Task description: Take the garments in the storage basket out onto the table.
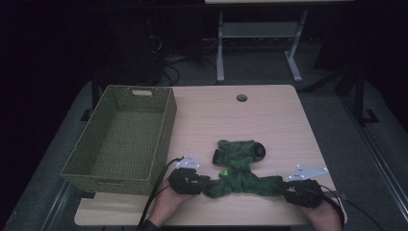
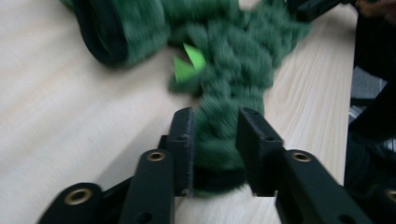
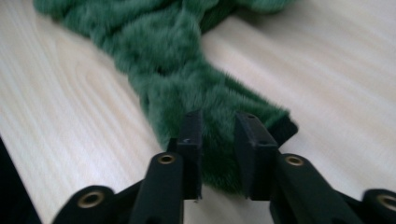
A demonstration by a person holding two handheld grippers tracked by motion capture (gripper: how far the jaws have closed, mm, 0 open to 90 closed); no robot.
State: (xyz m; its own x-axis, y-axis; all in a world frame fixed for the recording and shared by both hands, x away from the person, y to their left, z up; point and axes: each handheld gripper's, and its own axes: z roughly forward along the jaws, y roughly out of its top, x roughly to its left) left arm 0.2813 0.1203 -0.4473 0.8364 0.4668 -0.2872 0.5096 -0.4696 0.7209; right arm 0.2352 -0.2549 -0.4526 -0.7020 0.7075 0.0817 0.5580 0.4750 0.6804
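A fuzzy dark green garment point(image 1: 238, 168) lies spread on the wooden table point(image 1: 279, 115), with a small bright green tag point(image 1: 224, 172) near its middle. My left gripper point(image 1: 192, 182) is shut on the garment's left end point(image 2: 215, 135), the fabric pinched between both jaws. My right gripper point(image 1: 294, 191) is shut on the right end point(image 3: 219, 135), whose dark cuff edge point(image 3: 286, 127) shows beside the jaw. The bright green tag point(image 2: 189, 61) shows ahead of the left jaws, next to a rolled dark-edged opening point(image 2: 107, 32).
A green woven basket point(image 1: 166, 130) stands at the table's left, close to my left hand. A round cable hole point(image 1: 241, 98) sits near the far edge. A desk frame point(image 1: 257, 38) and cables lie on the dark floor beyond.
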